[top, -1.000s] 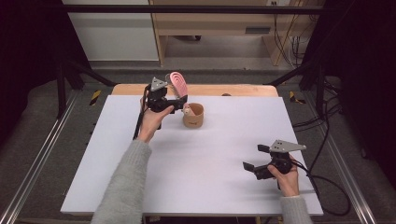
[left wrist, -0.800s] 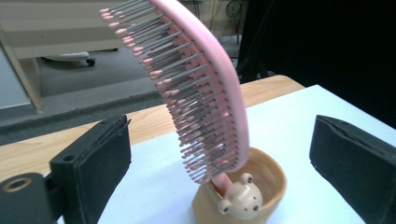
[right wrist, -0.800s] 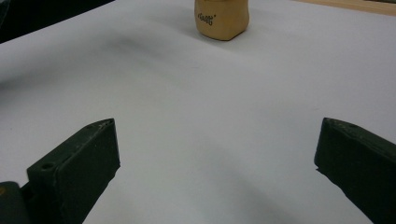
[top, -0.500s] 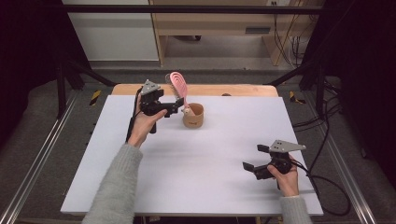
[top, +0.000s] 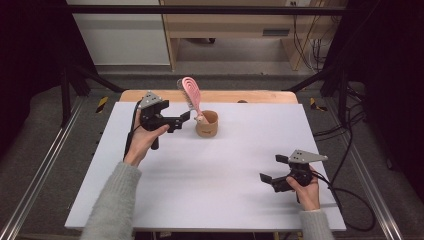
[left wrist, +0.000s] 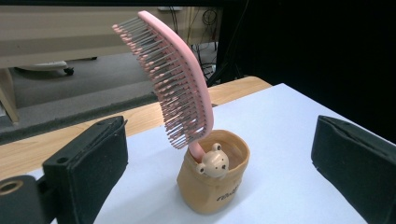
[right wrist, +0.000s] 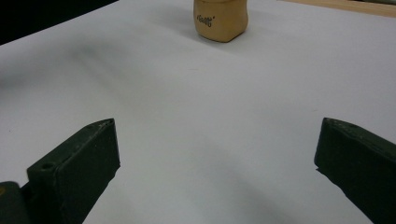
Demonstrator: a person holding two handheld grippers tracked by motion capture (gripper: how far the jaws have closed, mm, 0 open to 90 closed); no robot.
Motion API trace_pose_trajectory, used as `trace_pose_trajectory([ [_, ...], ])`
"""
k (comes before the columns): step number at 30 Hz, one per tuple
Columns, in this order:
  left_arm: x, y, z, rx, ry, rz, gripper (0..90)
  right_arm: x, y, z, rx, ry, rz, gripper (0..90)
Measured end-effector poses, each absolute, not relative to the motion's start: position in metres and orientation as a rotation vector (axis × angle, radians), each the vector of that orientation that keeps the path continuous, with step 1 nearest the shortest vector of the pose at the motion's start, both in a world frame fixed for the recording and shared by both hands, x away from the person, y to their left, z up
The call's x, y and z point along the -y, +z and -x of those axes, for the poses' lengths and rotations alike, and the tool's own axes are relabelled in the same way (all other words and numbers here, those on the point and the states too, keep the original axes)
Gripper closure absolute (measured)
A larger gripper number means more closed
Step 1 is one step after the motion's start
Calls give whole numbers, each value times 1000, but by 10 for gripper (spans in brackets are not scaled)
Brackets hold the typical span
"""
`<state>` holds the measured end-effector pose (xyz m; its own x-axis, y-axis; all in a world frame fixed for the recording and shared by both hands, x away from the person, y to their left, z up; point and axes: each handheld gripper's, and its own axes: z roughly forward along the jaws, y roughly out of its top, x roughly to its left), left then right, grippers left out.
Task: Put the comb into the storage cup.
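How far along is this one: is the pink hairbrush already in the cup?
Largely done: the pink hairbrush stands handle-down in the tan cup, leaning on its rim. The left gripper sits beside it with jaws open, gripping nothing. The right gripper rests open near the table's front. Left: pulling the left gripper away.

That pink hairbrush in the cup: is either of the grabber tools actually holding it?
No. The pink hairbrush stands free in the cup; both grippers are open and empty.
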<state>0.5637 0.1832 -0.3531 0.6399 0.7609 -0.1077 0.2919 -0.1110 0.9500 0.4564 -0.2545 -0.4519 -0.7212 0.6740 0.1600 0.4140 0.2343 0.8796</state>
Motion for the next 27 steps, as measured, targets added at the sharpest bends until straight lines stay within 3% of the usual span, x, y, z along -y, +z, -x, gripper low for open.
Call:
trace_pose_trajectory([
  [27,-220,-379,-509,-800,488,-1728,36,254,-452,-456,-2238,1494,-1030,4],
])
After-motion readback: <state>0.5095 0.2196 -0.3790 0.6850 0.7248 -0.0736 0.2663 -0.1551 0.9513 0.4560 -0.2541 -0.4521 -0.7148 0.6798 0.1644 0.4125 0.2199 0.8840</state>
